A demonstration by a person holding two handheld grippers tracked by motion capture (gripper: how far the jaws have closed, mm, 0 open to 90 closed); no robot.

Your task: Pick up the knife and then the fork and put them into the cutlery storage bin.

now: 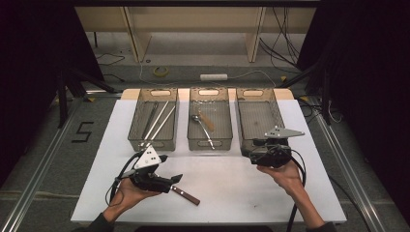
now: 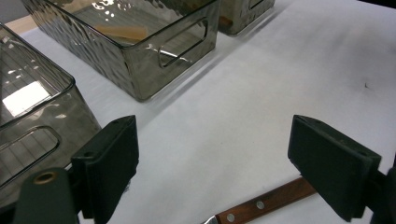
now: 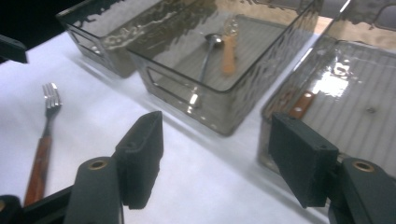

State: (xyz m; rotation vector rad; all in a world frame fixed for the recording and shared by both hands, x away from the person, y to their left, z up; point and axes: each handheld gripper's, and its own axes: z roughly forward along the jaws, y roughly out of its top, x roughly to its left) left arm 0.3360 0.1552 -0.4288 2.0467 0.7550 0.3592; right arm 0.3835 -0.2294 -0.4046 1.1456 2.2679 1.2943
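Left claw (image 2: 212, 172) jaws apart, wooden-handled fork (image 2: 261, 205) on table between them

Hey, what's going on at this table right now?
A person is sorting cutlery into three bins. The left gripper hangs open over a wood-handled fork lying on the white table, not gripping it. The right gripper is open with nothing between its jaws, at the right bin, where a wooden-handled piece lies. The middle bin holds a spoon, and the left one has long metal pieces.
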